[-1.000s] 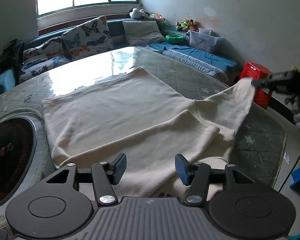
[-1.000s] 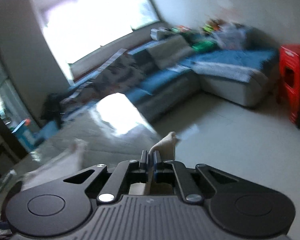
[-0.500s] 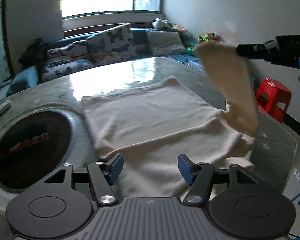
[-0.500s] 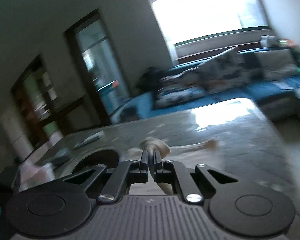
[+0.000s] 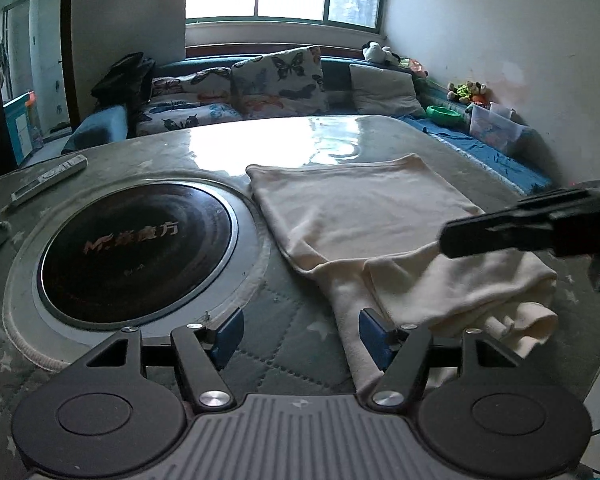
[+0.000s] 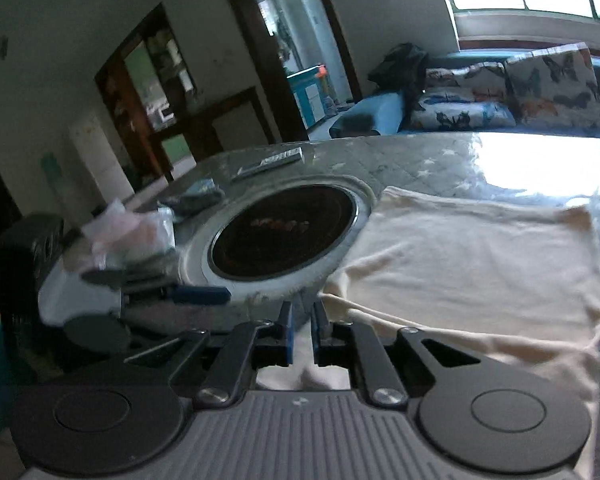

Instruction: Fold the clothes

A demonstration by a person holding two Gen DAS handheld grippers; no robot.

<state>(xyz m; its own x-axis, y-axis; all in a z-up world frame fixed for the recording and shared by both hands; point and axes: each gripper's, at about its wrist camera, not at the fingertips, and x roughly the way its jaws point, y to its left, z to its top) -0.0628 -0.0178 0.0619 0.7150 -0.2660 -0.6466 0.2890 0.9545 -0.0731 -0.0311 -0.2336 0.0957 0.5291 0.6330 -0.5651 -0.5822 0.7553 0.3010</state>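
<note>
Left wrist view: a remote (image 5: 46, 178) is seen at 10 o'clock on the quilted table (image 5: 284, 344), then the round cooktop (image 5: 136, 250) at 9, then the cream garment (image 5: 364, 216) from centre out to 3 o'clock. The left gripper (image 5: 300, 336) is held spread wide with nothing between the fingers; its right blue pad (image 5: 374, 336) is seen against the garment's near edge, contact cannot be told. The right gripper (image 5: 444, 240) is shown only side-on at 3 o'clock over the bunched fabric, so its gap is not readable here.

Right wrist view: the left gripper (image 6: 198, 295) is seen blurred at 9 o'clock, a crumpled bag (image 6: 128, 228) above it, then the cooktop (image 6: 284, 236) at 11. The right gripper (image 6: 302, 330) is shown with a narrow gap between its pads, released; cloth is seen below and behind the fingers, none pinched between them.

Garment (image 6: 480, 256): far half is laid flat and smooth, touching the cooktop rim. Near right portion is folded over and rumpled, with a loose roll at 4 o'clock in the left view, near the table edge.
</note>
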